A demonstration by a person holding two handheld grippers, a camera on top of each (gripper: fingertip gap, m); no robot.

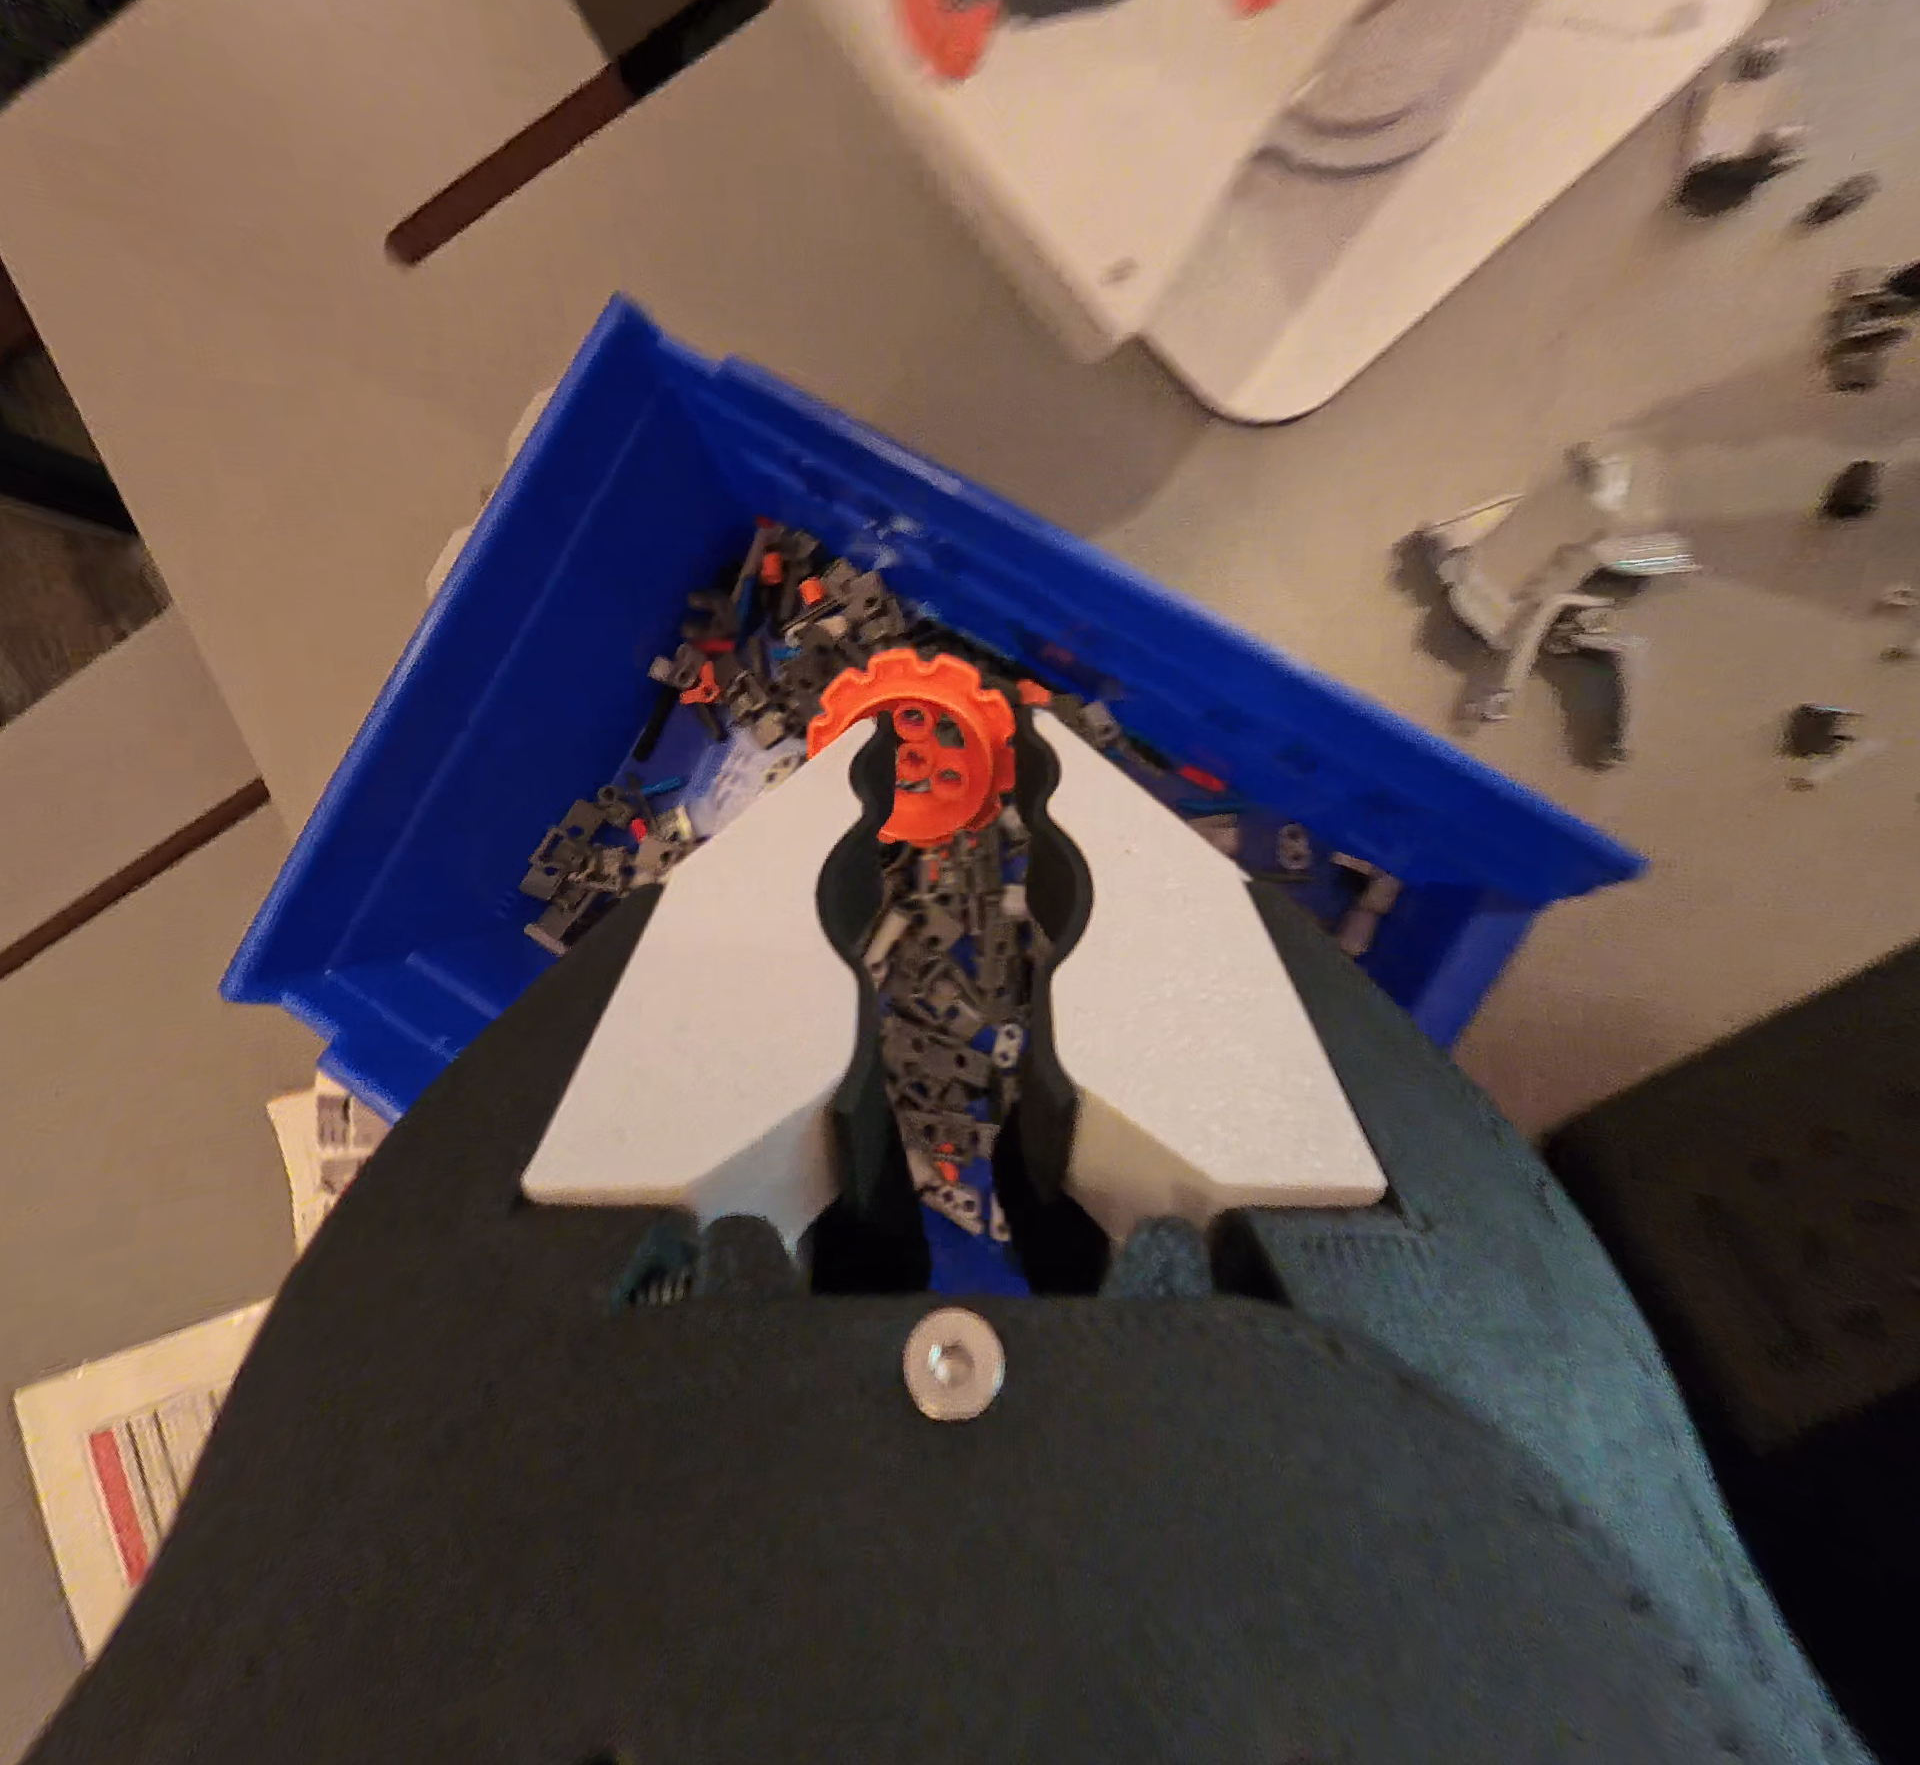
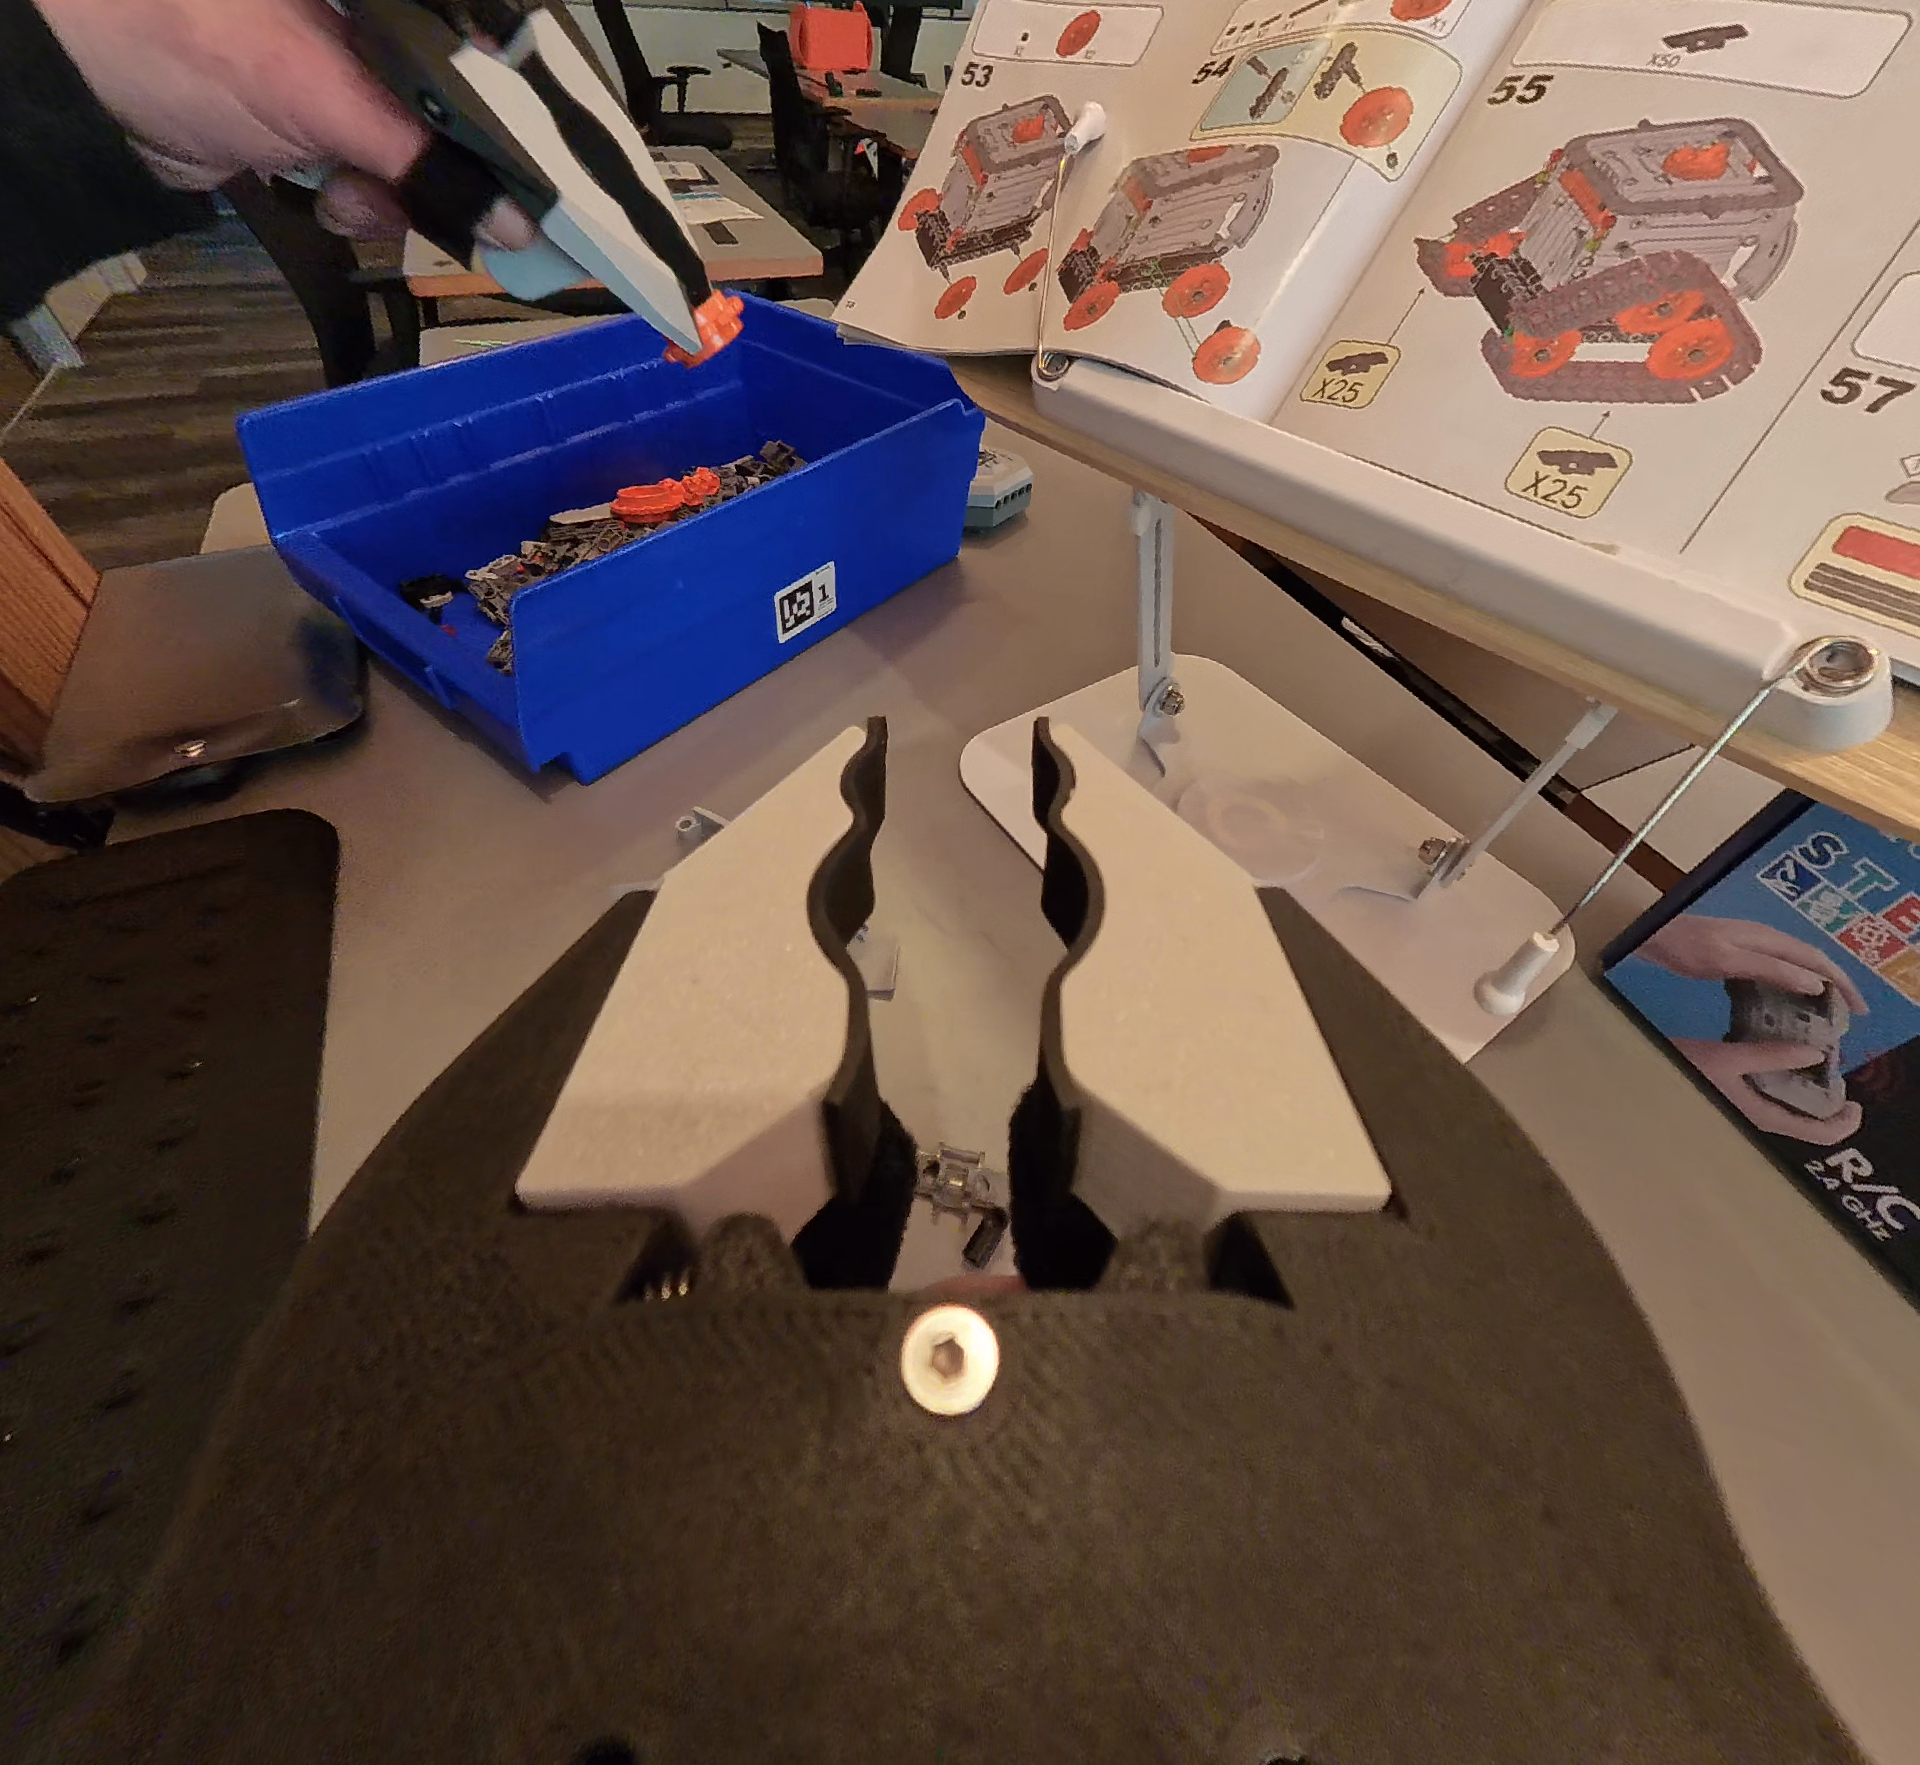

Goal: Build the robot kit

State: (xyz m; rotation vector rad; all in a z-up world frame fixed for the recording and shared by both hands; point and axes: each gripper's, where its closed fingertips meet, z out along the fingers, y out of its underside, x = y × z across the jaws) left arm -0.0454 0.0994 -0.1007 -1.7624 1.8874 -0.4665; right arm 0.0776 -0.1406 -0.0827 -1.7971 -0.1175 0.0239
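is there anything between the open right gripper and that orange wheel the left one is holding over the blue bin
Only the blue bin's near wall lies on that line, low down. The orange wheel hangs above the rim, pinched in the left gripper, so nothing visible blocks the right gripper above the rim.

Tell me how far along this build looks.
Early. Done: left gripper has lifted one orange toothed wheel above the blue plastic bin. In hand: that wheel. Left: many small grey pieces and more orange wheels remain binned; right gripper is open, empty.
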